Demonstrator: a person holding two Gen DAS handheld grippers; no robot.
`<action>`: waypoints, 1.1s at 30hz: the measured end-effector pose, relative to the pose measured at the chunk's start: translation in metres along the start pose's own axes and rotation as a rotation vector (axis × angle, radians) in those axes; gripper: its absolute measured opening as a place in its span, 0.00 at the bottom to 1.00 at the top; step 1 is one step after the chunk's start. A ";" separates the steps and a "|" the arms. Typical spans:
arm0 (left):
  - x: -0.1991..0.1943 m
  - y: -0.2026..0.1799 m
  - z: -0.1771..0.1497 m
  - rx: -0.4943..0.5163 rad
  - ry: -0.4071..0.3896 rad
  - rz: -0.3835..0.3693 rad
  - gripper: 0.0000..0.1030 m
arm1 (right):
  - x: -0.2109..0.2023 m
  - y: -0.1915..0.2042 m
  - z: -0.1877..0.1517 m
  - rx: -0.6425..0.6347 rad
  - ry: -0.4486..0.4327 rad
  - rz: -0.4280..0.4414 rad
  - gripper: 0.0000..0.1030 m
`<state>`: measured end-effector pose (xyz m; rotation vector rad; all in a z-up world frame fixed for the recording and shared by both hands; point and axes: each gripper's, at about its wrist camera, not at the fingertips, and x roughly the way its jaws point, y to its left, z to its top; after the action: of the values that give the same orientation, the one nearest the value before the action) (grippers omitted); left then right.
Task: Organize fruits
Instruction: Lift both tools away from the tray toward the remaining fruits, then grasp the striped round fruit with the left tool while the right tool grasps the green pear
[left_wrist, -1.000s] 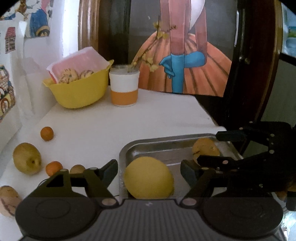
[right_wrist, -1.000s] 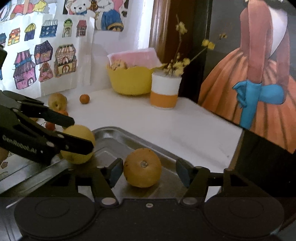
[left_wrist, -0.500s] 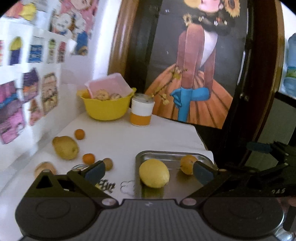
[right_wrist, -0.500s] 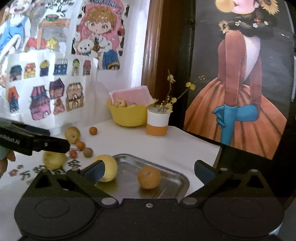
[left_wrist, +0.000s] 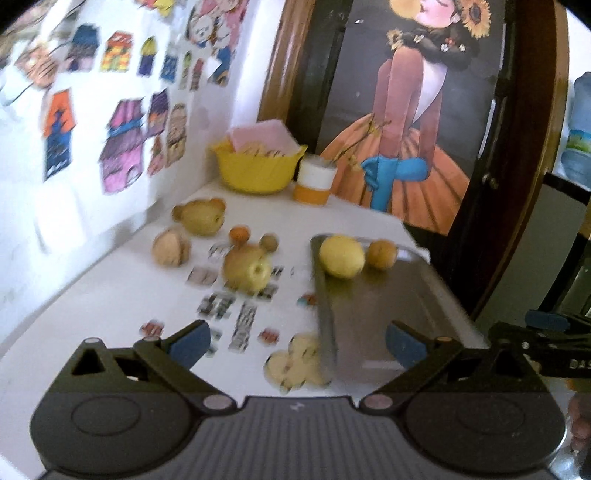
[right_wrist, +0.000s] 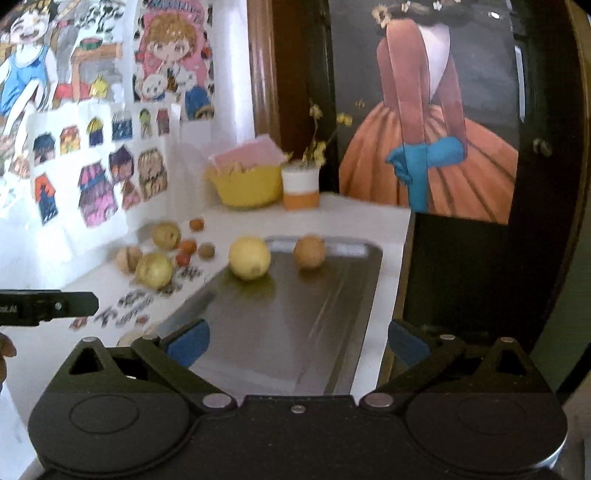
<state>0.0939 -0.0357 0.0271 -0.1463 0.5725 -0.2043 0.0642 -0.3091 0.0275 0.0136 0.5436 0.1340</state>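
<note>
Closest in, both grippers are seen spread wide with nothing held: the left gripper (left_wrist: 297, 338) is hung over the near edge of the metal tray (right_wrist: 295, 325), the right gripper (right_wrist: 297, 339) over the tray's near end. The tray is laid lengthwise on a white surface (left_wrist: 92, 295), with small printed stickers (left_wrist: 221, 306) scattered on the surface just left of it.

Further back, at the tray's far end, a yellow lemon-ish fruit (right_wrist: 249, 257) and a smaller brownish-orange fruit (right_wrist: 309, 251) are parked, near each other but apart. Off the tray to the left, the rest of the fruit is left loose on the surface: a yellow-green apple-like one (right_wrist: 154, 270), a tan wrinkly one (right_wrist: 128, 258), another yellowish one (right_wrist: 166, 234), plus a few small orange and brown ones (right_wrist: 188, 245).

At the back, a yellow bowl (right_wrist: 245, 188) with a pink paper in it and a white-and-orange cup (right_wrist: 301, 186) with yellow flowers are set side by side. The left wall is covered in cartoon house drawings (right_wrist: 96, 192); behind, a dark wooden frame with a painted figure in an orange skirt (right_wrist: 424, 173) is seen.
</note>
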 end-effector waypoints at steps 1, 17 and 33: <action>-0.003 0.003 -0.005 -0.003 0.008 0.007 1.00 | -0.003 0.005 -0.005 -0.002 0.015 0.001 0.99; -0.028 0.057 -0.029 -0.041 0.091 0.124 1.00 | 0.010 0.090 -0.019 -0.122 0.161 0.199 0.99; 0.007 0.093 0.033 -0.047 0.040 0.255 1.00 | 0.093 0.129 0.039 -0.207 0.130 0.288 0.99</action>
<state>0.1316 0.0559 0.0333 -0.1134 0.6301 0.0538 0.1470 -0.1684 0.0192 -0.1199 0.6538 0.4738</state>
